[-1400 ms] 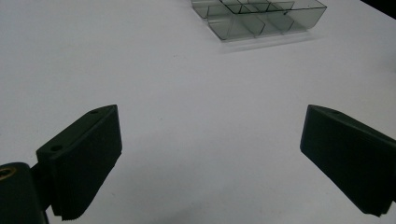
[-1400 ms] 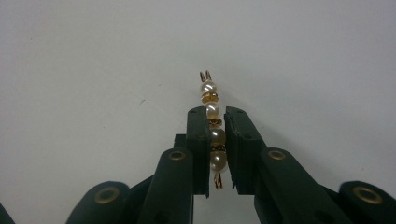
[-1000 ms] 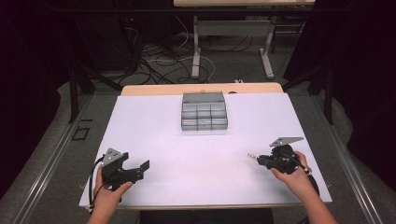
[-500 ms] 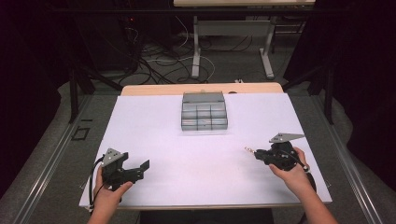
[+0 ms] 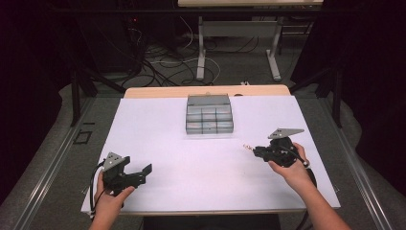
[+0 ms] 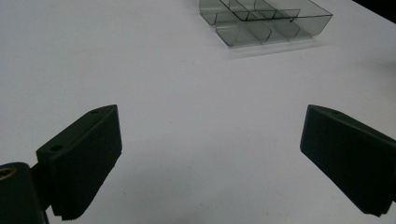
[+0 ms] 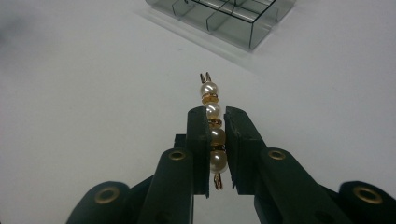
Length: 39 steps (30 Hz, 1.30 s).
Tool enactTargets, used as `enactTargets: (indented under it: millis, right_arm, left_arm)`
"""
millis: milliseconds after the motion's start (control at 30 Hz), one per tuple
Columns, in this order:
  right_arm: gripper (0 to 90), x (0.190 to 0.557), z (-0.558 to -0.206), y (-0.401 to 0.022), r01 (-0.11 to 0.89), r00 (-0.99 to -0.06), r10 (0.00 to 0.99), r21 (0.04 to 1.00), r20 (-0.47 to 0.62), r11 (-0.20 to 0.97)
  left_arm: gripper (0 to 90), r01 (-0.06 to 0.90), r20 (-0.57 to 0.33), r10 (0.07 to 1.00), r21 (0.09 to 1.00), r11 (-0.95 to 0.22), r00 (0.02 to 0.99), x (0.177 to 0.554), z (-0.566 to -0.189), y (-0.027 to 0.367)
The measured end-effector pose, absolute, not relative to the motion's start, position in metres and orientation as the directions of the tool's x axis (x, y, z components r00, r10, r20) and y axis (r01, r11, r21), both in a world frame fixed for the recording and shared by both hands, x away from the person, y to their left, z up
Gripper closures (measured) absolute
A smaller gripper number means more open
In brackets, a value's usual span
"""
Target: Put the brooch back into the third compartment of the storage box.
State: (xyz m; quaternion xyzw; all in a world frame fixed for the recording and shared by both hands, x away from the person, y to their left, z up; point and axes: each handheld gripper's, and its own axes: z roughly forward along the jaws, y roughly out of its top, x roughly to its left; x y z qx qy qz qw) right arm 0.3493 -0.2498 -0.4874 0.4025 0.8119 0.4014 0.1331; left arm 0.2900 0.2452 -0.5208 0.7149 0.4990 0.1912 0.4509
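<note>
A pin of several white pearls with gold spacers (image 7: 208, 88) is held lengthwise in my right gripper (image 7: 216, 123), which is shut on it; its forked gold tip sticks out past the jaws. In the high view the right gripper (image 5: 253, 149) hovers over the right side of the white table, with the pearl pin (image 5: 248, 146) pointing left toward the clear grey compartment tray (image 5: 209, 115). My left gripper (image 5: 143, 171) rests at the front left, open with nothing between its jaws. The left gripper (image 6: 210, 158) faces the tray (image 6: 261, 21) across bare table.
The tray (image 7: 224, 14) has several small compartments and stands at the table's far middle. The white table surface (image 5: 206, 163) ends at a wooden strip behind the tray. Beyond lie table legs and cables on a dark floor.
My right gripper has risen and shifted a little toward the tray, carrying the pearl pin. The left gripper has stayed where it was.
</note>
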Motion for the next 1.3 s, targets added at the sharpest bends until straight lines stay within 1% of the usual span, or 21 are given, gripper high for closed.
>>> enactTargets:
  millis: [133, 467, 633, 667, 733, 1067, 1300]
  right_arm:
    - [80.8, 0.354, -0.48, -0.245, 0.548, -0.645, 0.757, 0.755, 0.108, 0.36]
    - [80.7, 0.367, -0.459, -0.234, 0.524, -0.663, 0.745, 0.755, 0.072, 0.394]
    - [80.7, 0.375, -0.448, -0.228, 0.52, -0.67, 0.74, 0.744, 0.051, 0.419]
    - [80.7, 0.376, -0.447, -0.226, 0.504, -0.672, 0.74, 0.754, 0.036, 0.422]
    - [80.7, 0.38, -0.441, -0.223, 0.508, -0.677, 0.735, 0.739, 0.024, 0.444]
    - [80.7, 0.391, -0.428, -0.214, 0.501, -0.686, 0.728, 0.726, 0.002, 0.471]
    - [80.7, 0.402, -0.425, -0.207, 0.49, -0.689, 0.724, 0.706, -0.045, 0.511]
  left_arm:
    - [5.4, 0.538, -0.173, 0.886, 0.837, -0.098, 0.43, 0.29, -0.521, 0.245]
    - [5.3, 0.538, -0.175, 0.883, 0.837, -0.1, 0.436, 0.29, -0.521, 0.243]
    - [5.3, 0.54, -0.17, 0.881, 0.834, -0.11, 0.442, 0.29, -0.521, 0.244]
    - [5.3, 0.54, -0.169, 0.881, 0.835, -0.111, 0.442, 0.29, -0.521, 0.244]
    - [5.3, 0.538, -0.168, 0.88, 0.835, -0.112, 0.443, 0.29, -0.521, 0.243]
    - [5.3, 0.54, -0.173, 0.879, 0.835, -0.108, 0.443, 0.29, -0.521, 0.242]
    - [5.3, 0.538, -0.169, 0.879, 0.836, -0.111, 0.445, 0.289, -0.521, 0.243]
